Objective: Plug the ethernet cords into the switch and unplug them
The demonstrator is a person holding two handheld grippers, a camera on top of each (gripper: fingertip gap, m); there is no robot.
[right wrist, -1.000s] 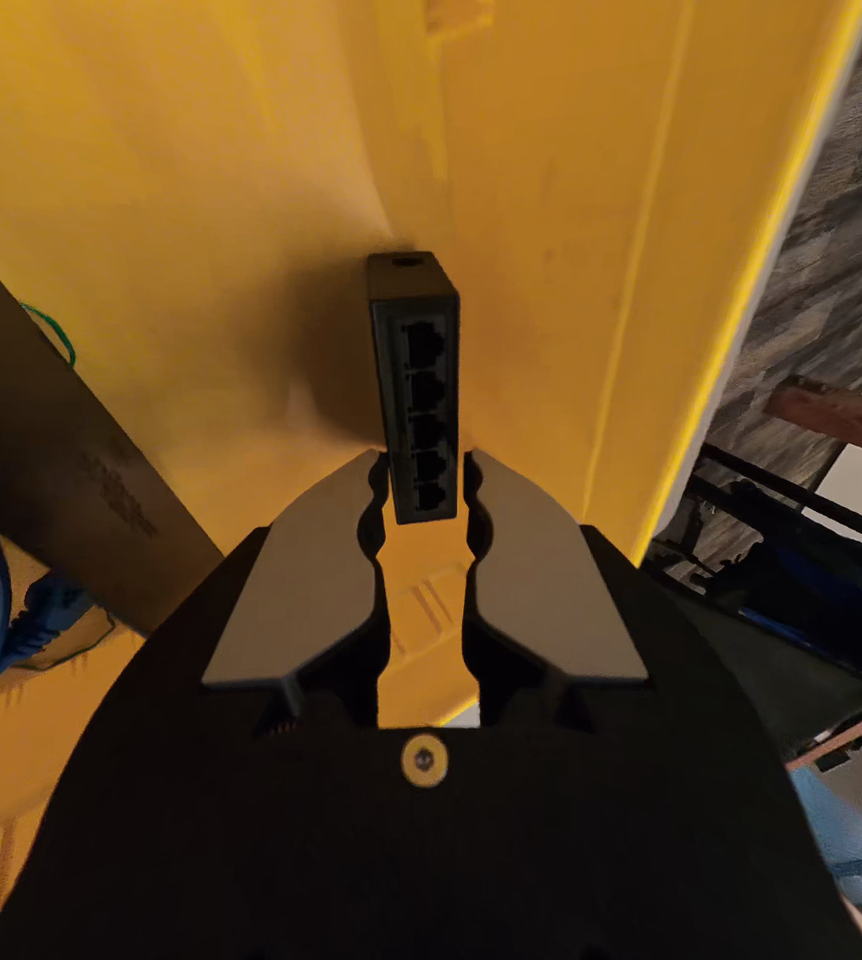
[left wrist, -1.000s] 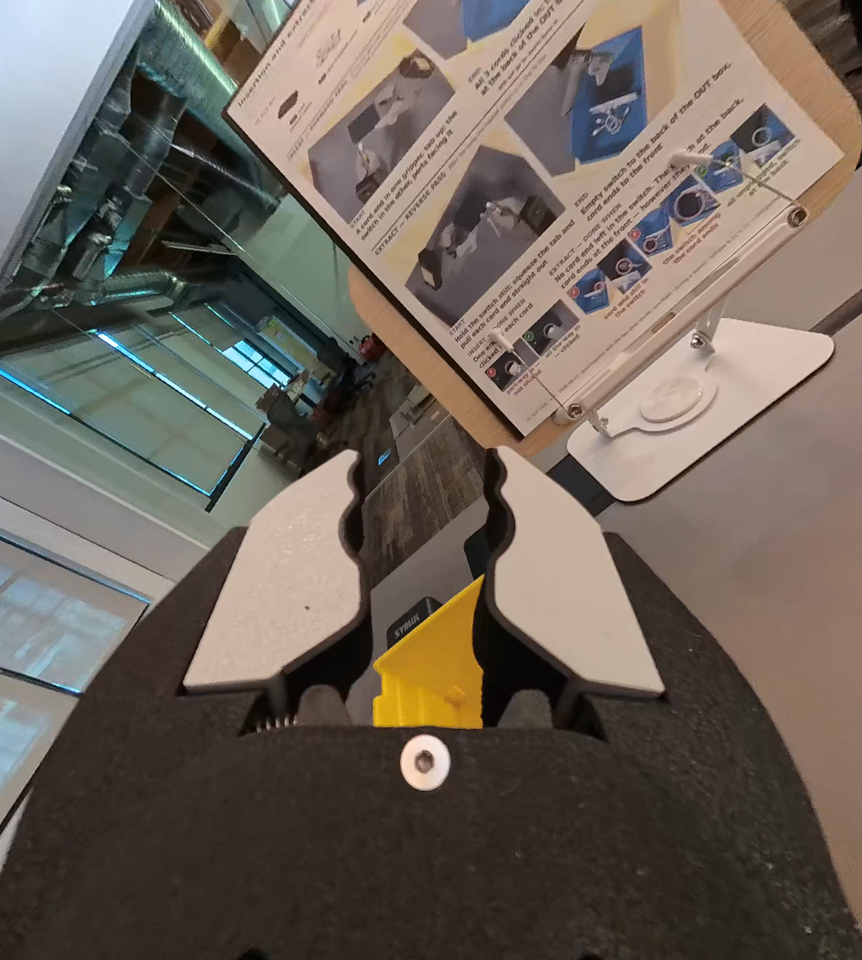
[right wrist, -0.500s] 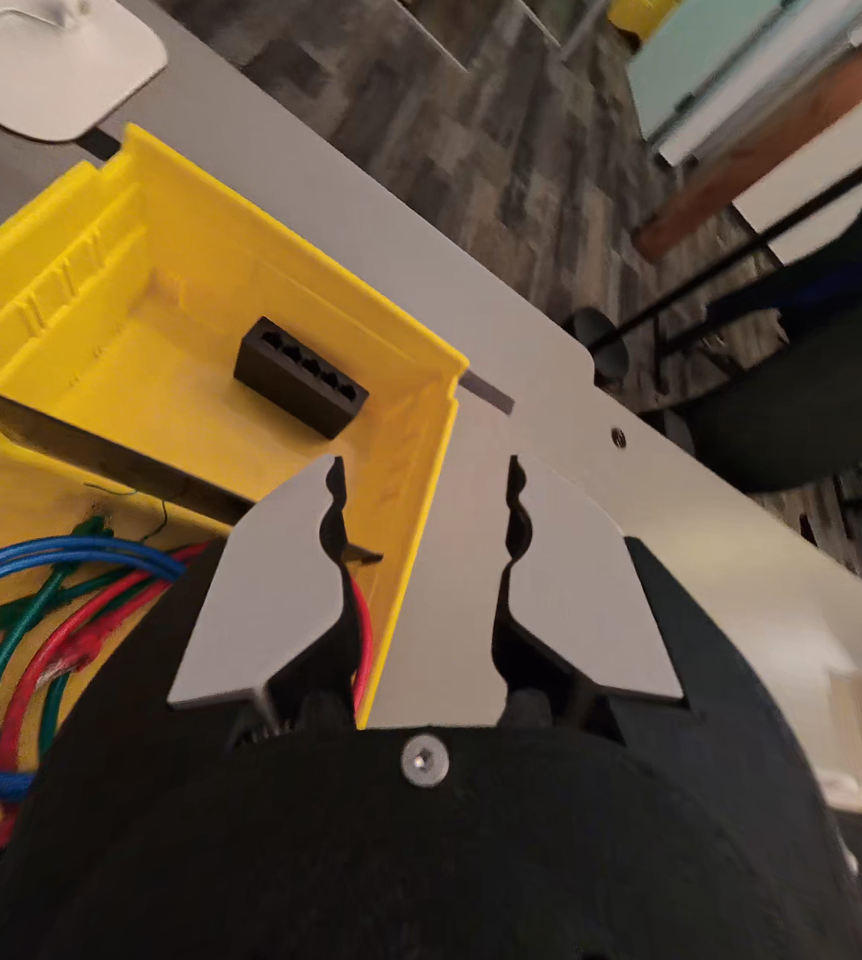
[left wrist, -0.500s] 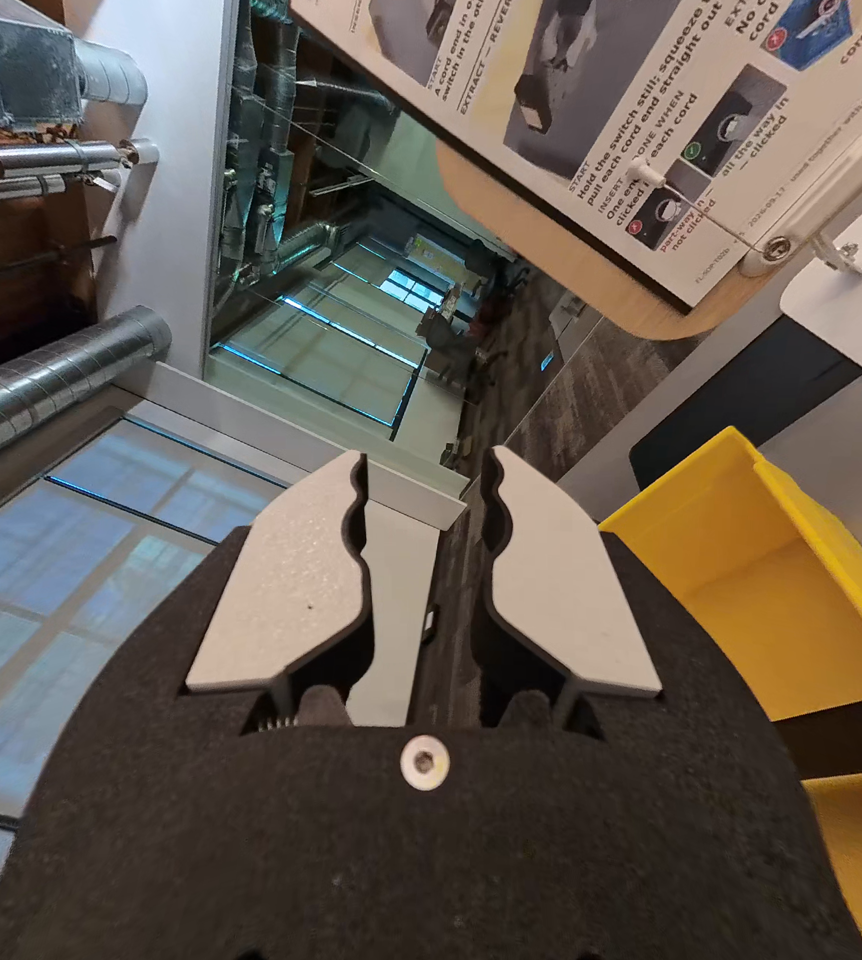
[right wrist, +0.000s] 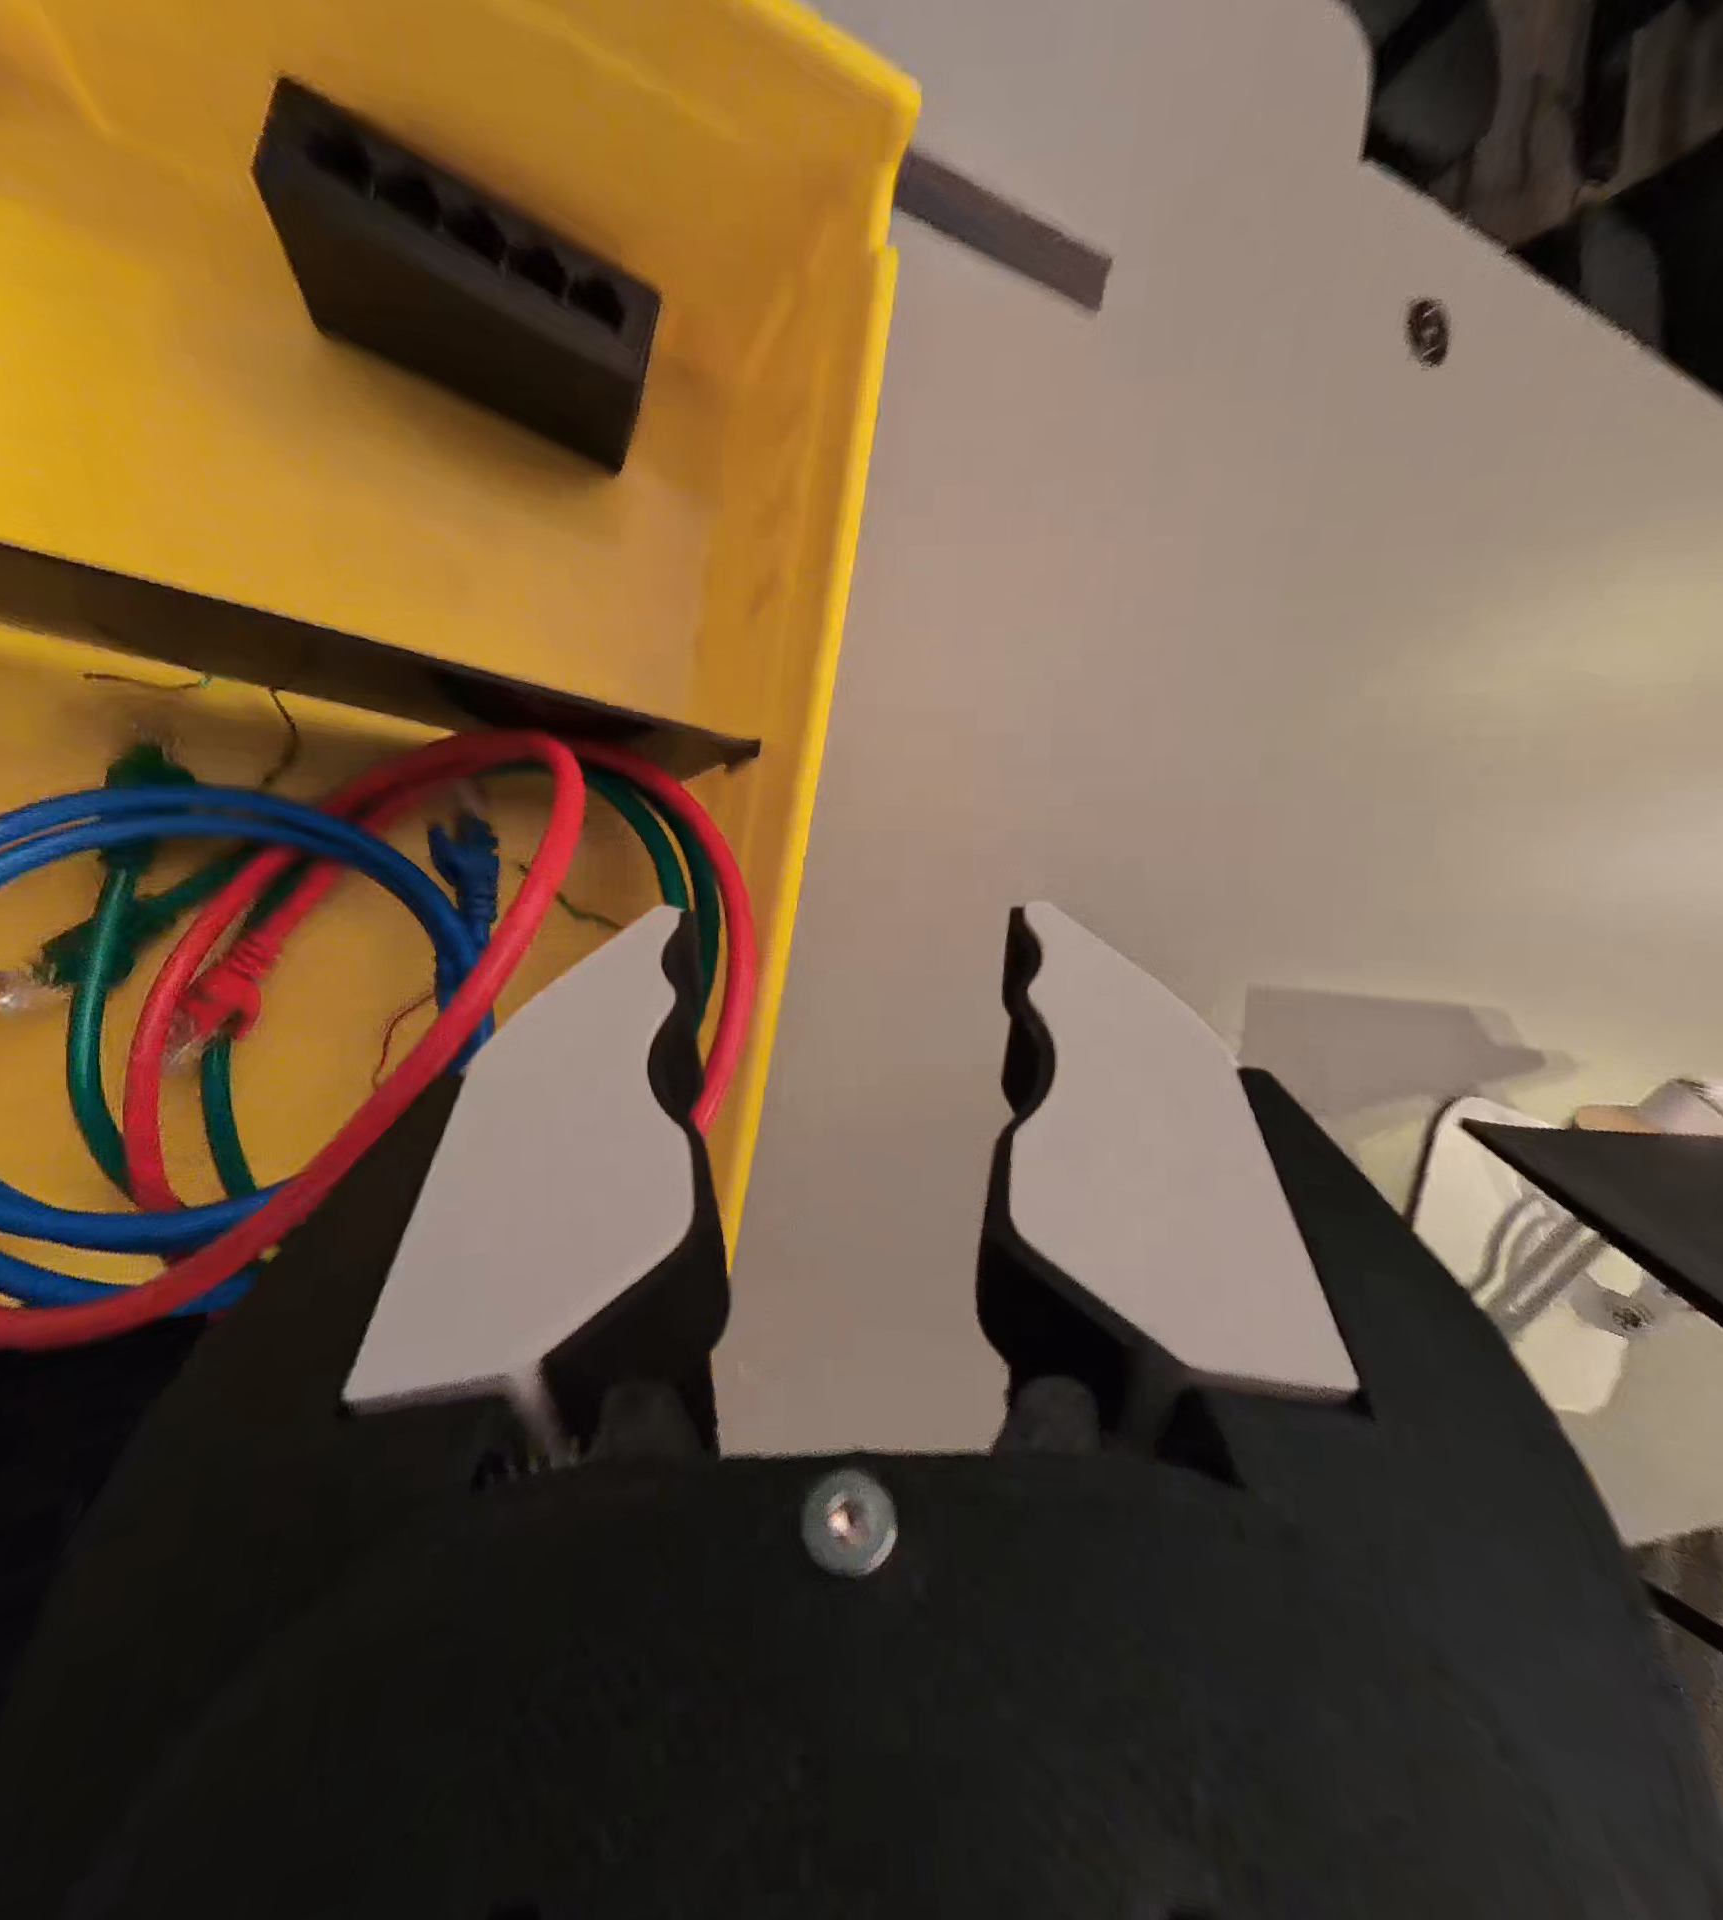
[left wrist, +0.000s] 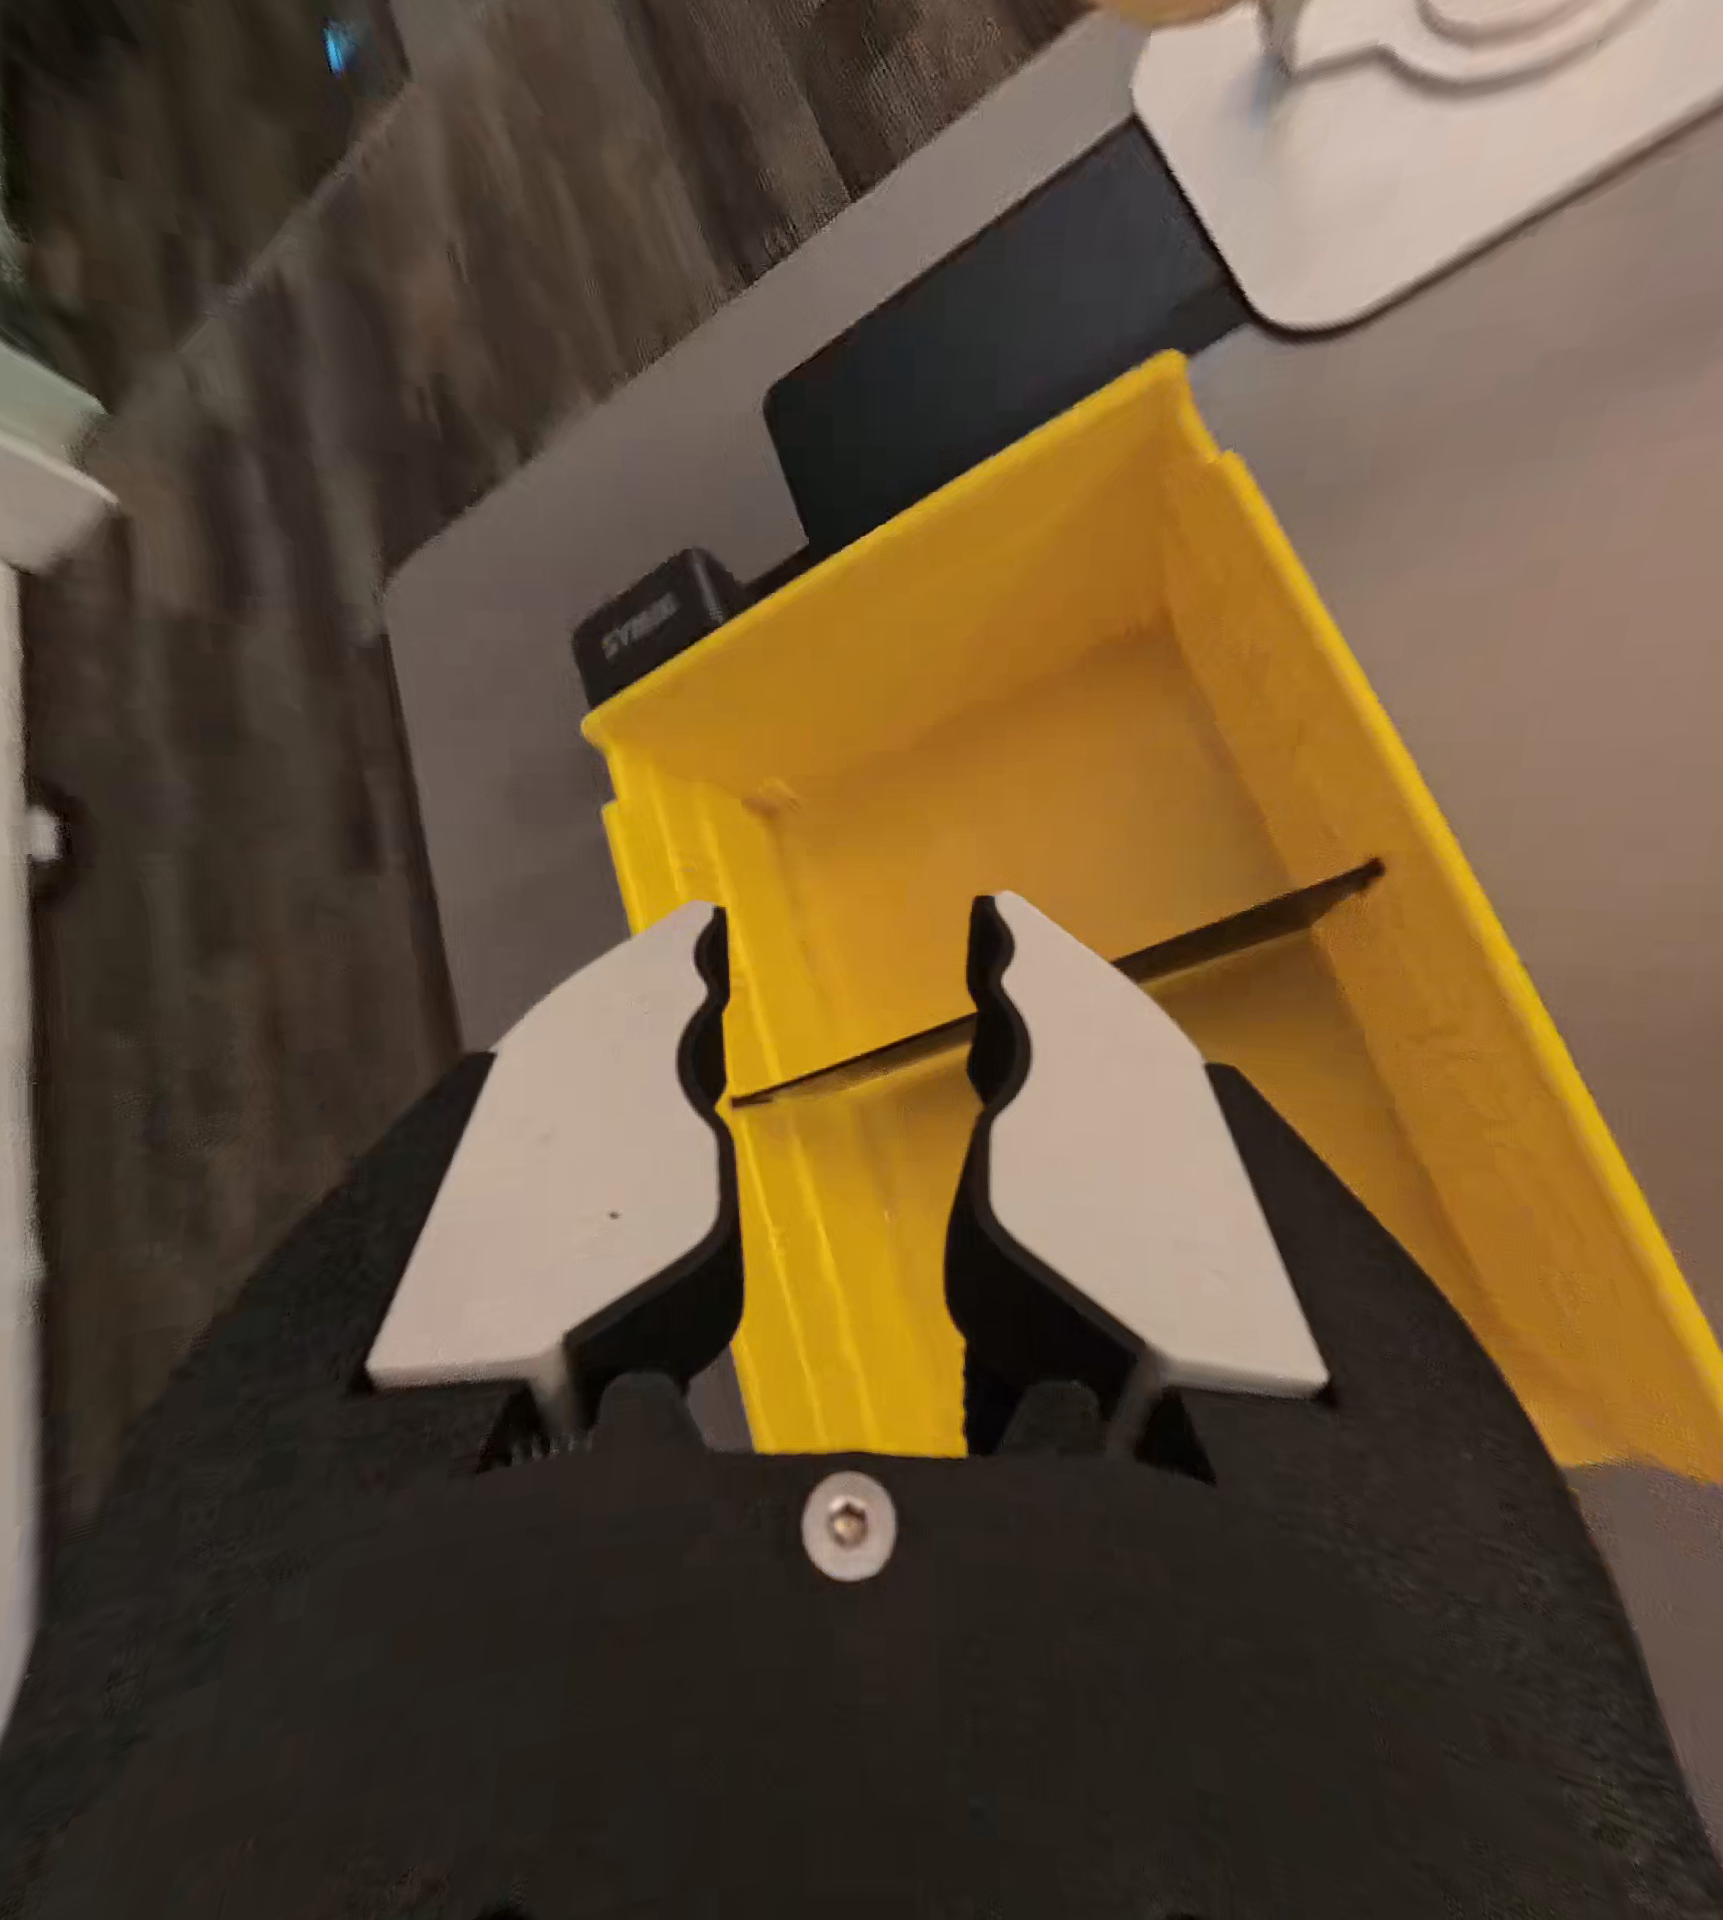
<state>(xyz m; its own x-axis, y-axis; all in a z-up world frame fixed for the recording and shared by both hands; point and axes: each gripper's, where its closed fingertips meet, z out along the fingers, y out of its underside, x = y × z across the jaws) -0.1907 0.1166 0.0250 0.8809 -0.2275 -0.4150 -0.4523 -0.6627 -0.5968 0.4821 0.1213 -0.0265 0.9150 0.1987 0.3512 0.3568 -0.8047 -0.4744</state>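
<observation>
So far: we judge the task barely begun, or perhaps between rounds; we cannot tell which from these views.
Switch: the black switch (right wrist: 457, 275) lies in the upper left of the right wrist view, on the floor of the far compartment of a yellow bin (right wrist: 815, 644). Its row of ports faces us, and as far as the blur allows, we see no plug in any of them.
Cords: the blue cord (right wrist: 161, 821), red cord (right wrist: 566, 894) and green cord (right wrist: 104, 1039) lie coiled together at the left of that view, in the near compartment, behind a dark divider (right wrist: 317, 644). We see loose plug ends among the coils, none near the switch.
Right tongs: the right tongs (right wrist: 841, 935) stand parted and hold nothing; they sit over the pale counter (right wrist: 1252, 623), just right of the bin's wall.
Left tongs: the left tongs (left wrist: 846, 925) are likewise parted with nothing between them, low in the left wrist view, aimed into a second yellow bin (left wrist: 1408, 935). Both of its compartments look bare, with a thin divider (left wrist: 1241, 925) across it.
Beyond that bin: a black block (left wrist: 659, 623) and a dark pad (left wrist: 992, 384) sit at upper centre, and a white stand base (left wrist: 1459, 177) at upper right.
Left to do: in our judgement, everything: take up the switch, seat each cord, then pull each out again.
</observation>
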